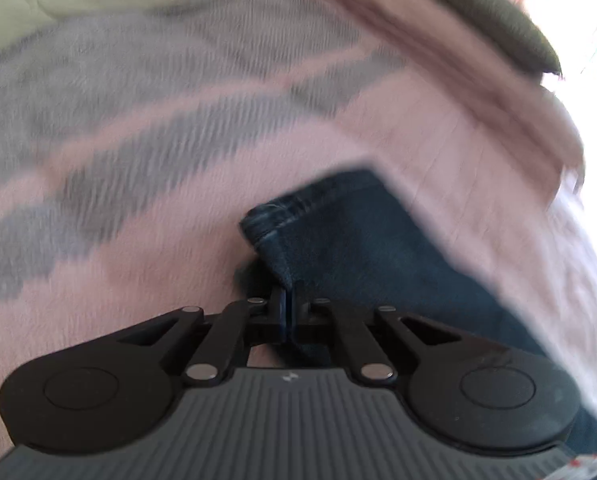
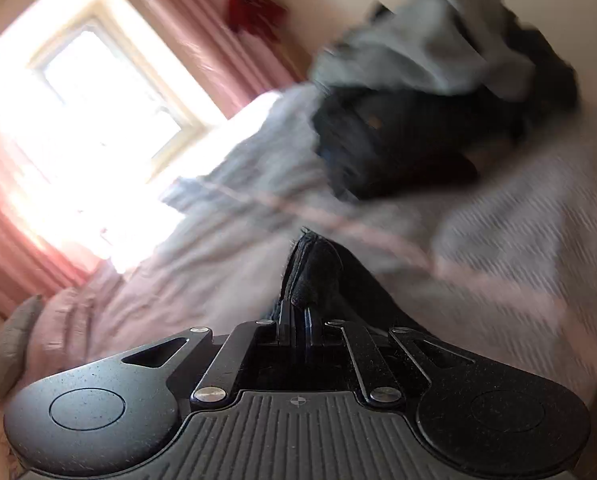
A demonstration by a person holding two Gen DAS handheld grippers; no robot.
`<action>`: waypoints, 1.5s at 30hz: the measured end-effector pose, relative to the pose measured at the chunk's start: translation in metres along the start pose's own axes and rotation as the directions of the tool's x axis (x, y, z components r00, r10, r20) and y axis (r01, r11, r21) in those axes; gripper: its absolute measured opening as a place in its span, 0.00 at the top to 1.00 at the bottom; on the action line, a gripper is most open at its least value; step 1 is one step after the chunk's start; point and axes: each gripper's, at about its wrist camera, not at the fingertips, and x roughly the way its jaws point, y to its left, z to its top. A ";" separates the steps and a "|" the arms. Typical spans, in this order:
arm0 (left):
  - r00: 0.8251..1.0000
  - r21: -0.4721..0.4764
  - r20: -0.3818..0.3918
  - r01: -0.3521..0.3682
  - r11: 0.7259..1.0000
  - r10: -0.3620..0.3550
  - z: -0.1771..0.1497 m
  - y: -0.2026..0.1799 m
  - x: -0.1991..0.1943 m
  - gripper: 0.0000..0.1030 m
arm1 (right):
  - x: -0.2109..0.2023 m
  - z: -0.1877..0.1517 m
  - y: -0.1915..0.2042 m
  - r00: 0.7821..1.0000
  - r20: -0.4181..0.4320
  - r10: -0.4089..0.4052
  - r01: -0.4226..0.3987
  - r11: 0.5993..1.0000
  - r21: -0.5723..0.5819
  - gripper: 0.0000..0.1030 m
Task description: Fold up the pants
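1. The left gripper [image 1: 285, 300] is clamped tight on a hem corner of the dark denim pants [image 1: 362, 240], jaws closed with cloth pinched between them.
2. The right gripper [image 2: 297, 312] is likewise closed on a dark fold of the same garment.
3. From the left jaws the denim runs forward and rightward across the pink-and-grey blanket [image 1: 138, 140]; which hand sits nearer the waistband cannot be told.
4. A heap of clothes [image 2: 430, 92] beyond is blurred, and the pants' full length is cut off.
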 end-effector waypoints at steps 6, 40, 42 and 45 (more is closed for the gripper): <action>0.999 0.011 0.052 0.010 1.000 -0.011 -0.003 0.000 -0.008 0.99 | -0.008 -0.038 -0.050 0.994 -0.035 -0.100 0.103 0.986 0.129 1.00; 0.996 0.511 0.047 -0.084 0.855 0.070 -0.075 -0.135 -0.076 0.69 | 0.007 -0.083 0.098 0.966 -0.025 -0.256 0.188 0.772 -0.607 0.46; 1.000 0.601 -0.004 0.009 0.799 -0.008 -0.109 -0.169 -0.071 0.67 | 0.024 -0.114 0.112 0.967 -0.069 -0.246 0.136 0.724 -0.676 0.46; 0.997 0.704 -0.070 0.063 0.707 -0.019 -0.158 -0.201 -0.056 0.67 | 0.043 -0.154 0.100 0.943 -0.169 -0.286 0.080 0.689 -0.720 0.46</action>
